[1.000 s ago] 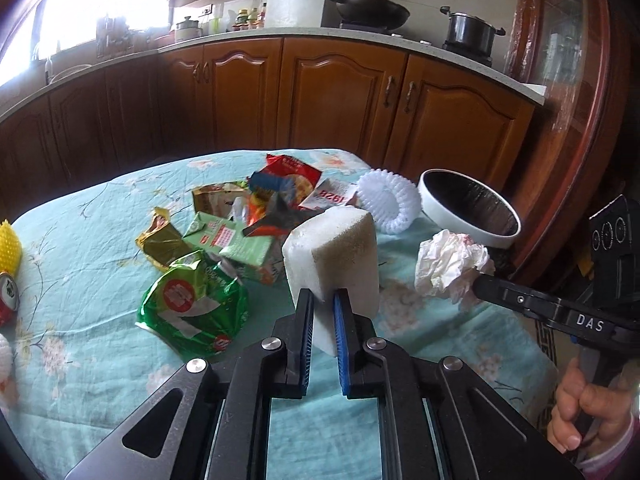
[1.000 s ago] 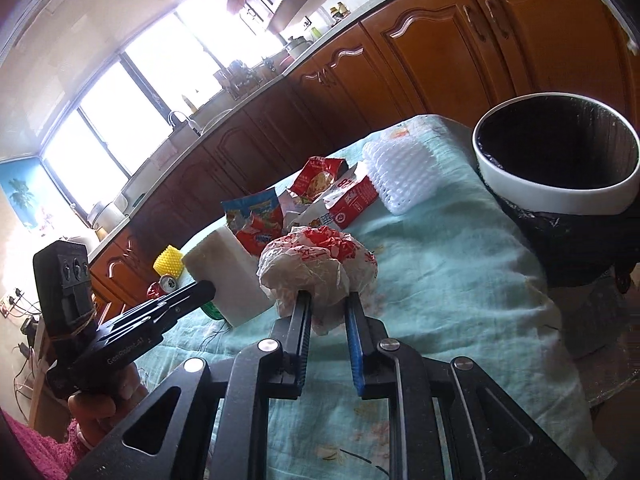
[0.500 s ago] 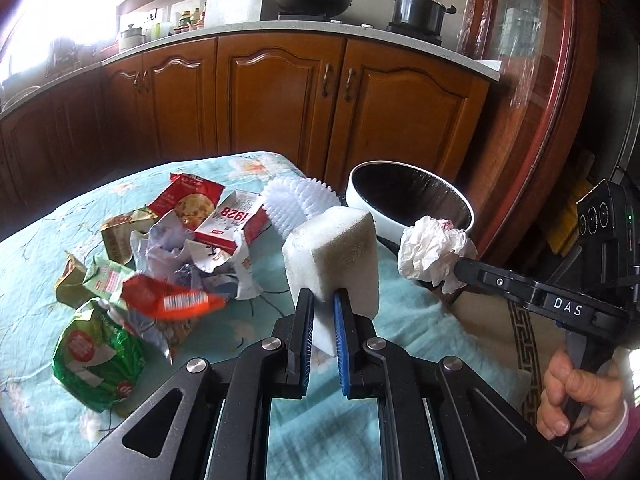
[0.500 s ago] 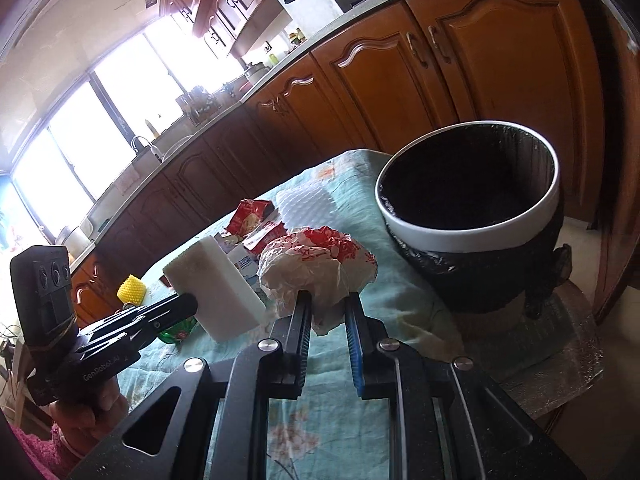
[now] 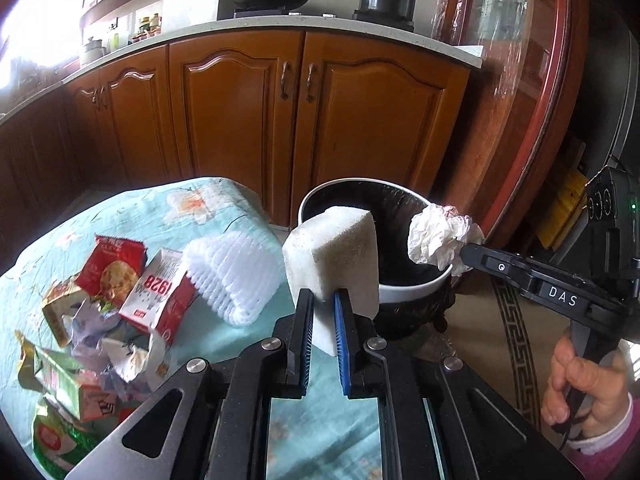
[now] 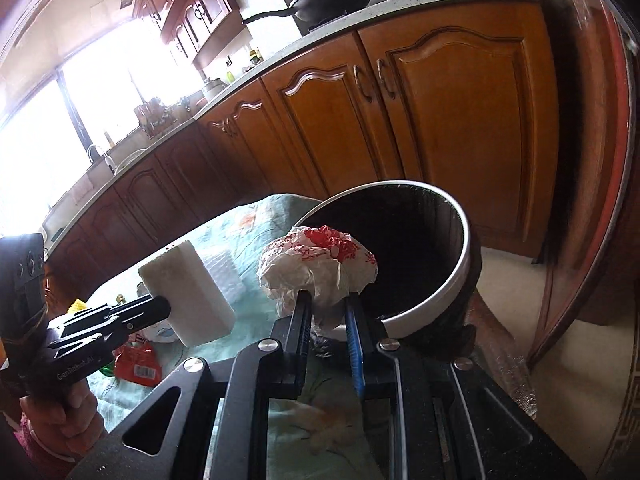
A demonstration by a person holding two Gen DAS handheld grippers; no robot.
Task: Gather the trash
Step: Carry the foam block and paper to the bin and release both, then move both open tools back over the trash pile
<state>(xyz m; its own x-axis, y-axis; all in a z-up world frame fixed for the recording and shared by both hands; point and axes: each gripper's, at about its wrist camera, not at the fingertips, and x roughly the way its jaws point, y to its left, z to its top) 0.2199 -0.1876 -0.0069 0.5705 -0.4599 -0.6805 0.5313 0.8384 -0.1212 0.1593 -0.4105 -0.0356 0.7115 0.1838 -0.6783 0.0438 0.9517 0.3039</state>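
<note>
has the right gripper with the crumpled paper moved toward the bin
Yes. The right gripper carried the crumpled paper from above the tablecloth to over the bin's white rim.

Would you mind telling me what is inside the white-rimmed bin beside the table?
The white-rimmed bin shows only a dark liner; no trash is visible. Its bottom is hidden by the crumpled white-and-red paper and white foam block.

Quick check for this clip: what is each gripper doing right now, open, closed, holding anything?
Left gripper: closed on the white foam block.
Right gripper: closed on the crumpled paper wad, held at the trash bin.
</note>
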